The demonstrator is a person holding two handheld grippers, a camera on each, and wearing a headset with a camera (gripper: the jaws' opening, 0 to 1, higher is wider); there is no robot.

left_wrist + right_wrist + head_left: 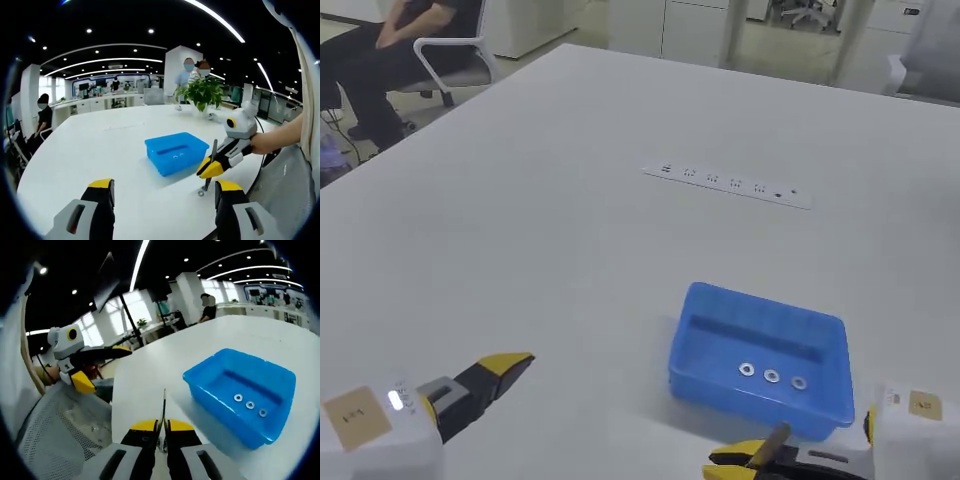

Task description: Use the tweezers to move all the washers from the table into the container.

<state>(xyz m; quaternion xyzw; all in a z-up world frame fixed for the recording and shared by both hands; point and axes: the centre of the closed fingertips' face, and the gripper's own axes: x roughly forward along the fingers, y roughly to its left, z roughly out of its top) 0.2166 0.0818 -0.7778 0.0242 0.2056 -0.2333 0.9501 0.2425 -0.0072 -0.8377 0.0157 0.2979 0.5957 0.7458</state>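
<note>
Head view, looking down: blue container [720, 320] at the near right of the white table [520, 230], three washers [771, 376] in a row on its floor, closer to its near wall. Far behind it, a flat power strip [725, 185]; at the far left corner, a seated person [390, 40] on a chair [450, 60]. Bare tabletop left of and beyond the container. Plenty of open room there, crowded only along the near edge, with a gripper at each corner.

Own camera of the left gripper [162, 187]: jaws well apart, nothing between them. Plainer here than from above: the right gripper [214, 169] reaching in from the right, tweezers [214, 150] upright in its yellow tips, lower end down at the tabletop just beside the container's near right corner. Next to that end, a tiny ring-like speck [201, 192] (too small to call a washer). Added by this view alone among the three: a potted plant [202, 92] on the far side of the table.

Own camera of the right gripper: jaws together, clamped on the tweezers, the thin blade rising straight ahead. Container to the right, apart from the tips, all three washers clear inside. To the left, the curved table edge, a mesh seat back [60, 440] below it, and the left gripper raised further left, well apart from the tweezers.
</note>
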